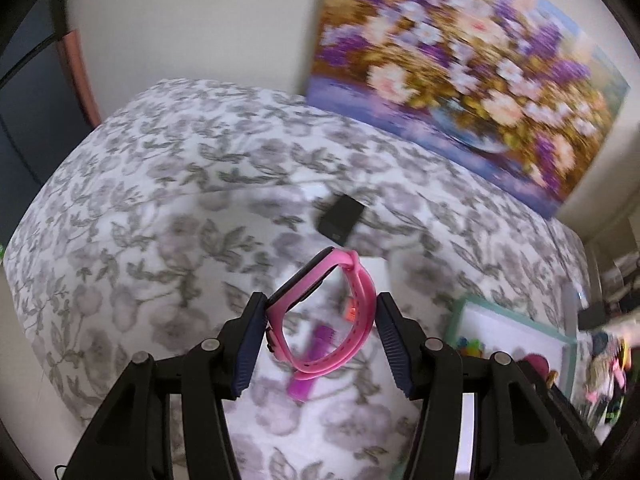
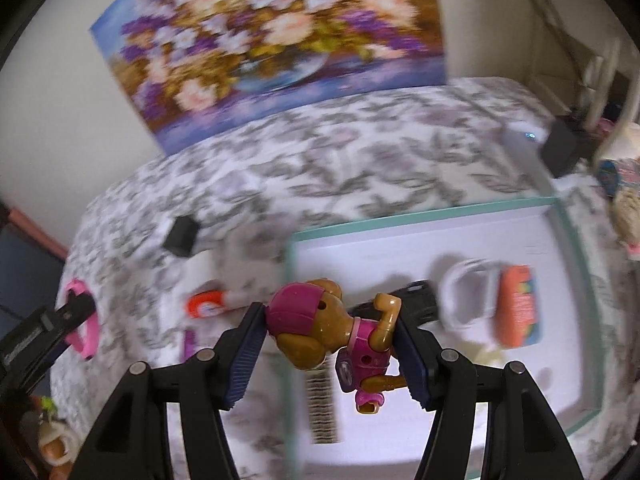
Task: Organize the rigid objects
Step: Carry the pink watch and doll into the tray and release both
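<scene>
The jaws of the left gripper (image 1: 320,320) clasp a pink watch (image 1: 324,316) above the flowered cloth (image 1: 160,184), while the right gripper (image 2: 328,328) grips a toy dog (image 2: 332,336) over the near left edge of a white tray (image 2: 576,240) holding small things.

Pink watch (image 1: 332,312), magenta-and-brown toy dog (image 2: 332,332), grey-leaf white cloth (image 1: 160,184), teal-rimmed box (image 2: 420,220).

bedspread (image 1: 168,168) open, box wall (image 2: 291,320) bars
</scene>
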Motion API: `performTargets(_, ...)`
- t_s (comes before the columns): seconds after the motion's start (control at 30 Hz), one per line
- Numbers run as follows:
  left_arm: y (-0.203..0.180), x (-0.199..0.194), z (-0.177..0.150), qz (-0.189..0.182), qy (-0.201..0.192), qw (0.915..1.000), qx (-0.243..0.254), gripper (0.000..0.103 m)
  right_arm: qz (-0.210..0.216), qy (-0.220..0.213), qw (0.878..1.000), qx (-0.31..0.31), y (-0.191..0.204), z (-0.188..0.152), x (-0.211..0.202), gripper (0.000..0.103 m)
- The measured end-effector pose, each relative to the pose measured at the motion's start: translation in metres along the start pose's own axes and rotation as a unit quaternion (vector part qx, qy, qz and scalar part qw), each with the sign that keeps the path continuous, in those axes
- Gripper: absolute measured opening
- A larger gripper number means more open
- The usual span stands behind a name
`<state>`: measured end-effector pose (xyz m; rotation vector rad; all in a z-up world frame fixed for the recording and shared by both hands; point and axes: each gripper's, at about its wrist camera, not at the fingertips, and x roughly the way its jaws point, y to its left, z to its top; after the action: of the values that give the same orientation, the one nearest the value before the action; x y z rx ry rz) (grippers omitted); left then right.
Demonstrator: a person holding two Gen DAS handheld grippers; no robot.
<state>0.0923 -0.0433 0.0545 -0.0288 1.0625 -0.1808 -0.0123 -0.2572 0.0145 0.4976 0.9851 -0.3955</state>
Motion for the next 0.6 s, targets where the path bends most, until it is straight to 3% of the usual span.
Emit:
performTargets(0.27, -0.058, 0.006, -0.028, -0.042, 0.034, 0.9962, 0.069, 0.057, -0.050, 0.006, 0.998, 0.040, -0.054, 0.008, 0.005, 0.065)
performTargets(0.6, -0.122, 0.025, -0.073, -0.085, 0.093, 0.9822, 0.139, 0.057, -0.081, 0.005, 0.993, 0.088, -0.107, 0.012, 0.000, 0.066)
